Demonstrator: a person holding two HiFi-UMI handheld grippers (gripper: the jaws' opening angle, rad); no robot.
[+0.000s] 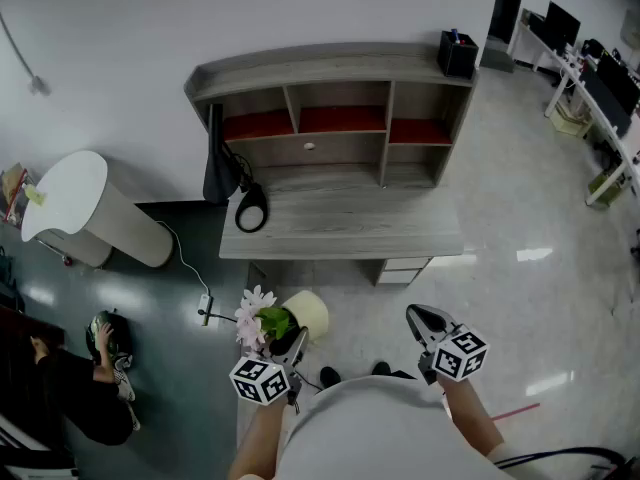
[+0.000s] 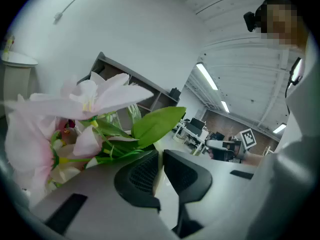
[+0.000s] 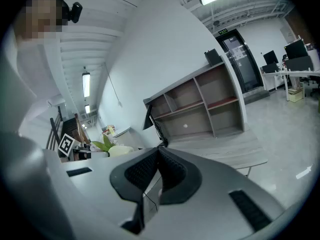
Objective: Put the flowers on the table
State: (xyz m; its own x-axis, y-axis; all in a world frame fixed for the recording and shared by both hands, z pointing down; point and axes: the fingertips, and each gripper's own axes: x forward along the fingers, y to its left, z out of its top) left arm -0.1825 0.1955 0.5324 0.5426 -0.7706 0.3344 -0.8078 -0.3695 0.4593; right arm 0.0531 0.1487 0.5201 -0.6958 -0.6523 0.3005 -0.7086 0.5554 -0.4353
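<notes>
Flowers in a pale pot hang at the left gripper, well short of the table's front edge and out over the floor. That gripper's jaws are drawn to a thin slit, apparently pinching the pot's rim. Level with it and equally short of the table, the right gripper has its jaws pressed together on nothing. Beyond them the table top is mostly bare, with a black object at its left end and a shelf unit along its back. Pickup looks done. What remains is carrying the flowers forward, setting them on the table and letting go.
</notes>
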